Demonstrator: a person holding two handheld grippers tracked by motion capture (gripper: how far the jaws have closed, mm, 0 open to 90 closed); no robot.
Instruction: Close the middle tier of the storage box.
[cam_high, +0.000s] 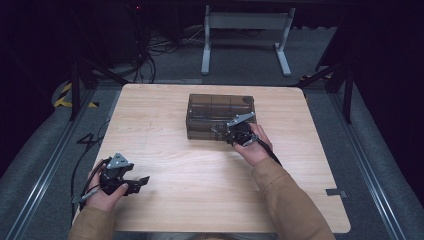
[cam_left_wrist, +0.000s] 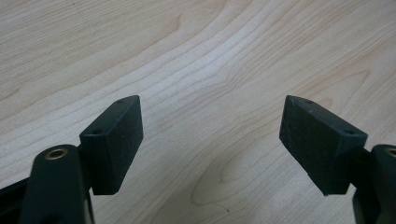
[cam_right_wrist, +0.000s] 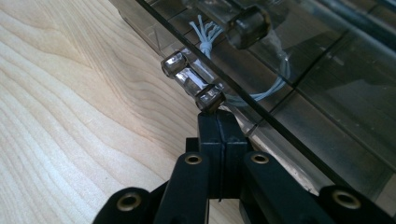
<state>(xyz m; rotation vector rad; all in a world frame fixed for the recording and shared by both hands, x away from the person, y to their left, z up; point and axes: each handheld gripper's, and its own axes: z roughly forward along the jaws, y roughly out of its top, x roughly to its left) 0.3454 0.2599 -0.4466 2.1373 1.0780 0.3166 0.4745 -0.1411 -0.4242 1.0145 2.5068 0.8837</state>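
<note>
Jaws of the right gripper (cam_right_wrist: 219, 122) are sitting pinched together, empty, under the clear latch (cam_right_wrist: 192, 80) on the smoky plastic box (cam_high: 220, 116); left gripper (cam_left_wrist: 210, 140) is idling wide over the counter (cam_high: 200, 180), so I'm judging a gentle upward nudge best.

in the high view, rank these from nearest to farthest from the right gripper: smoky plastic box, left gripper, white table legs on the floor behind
1. smoky plastic box: right at the right gripper, whose shut jaws meet the box's near edge.
2. left gripper: across the table toward its near left corner, jaws open over bare wood.
3. white table legs: off the table, on the floor at the back.
</note>
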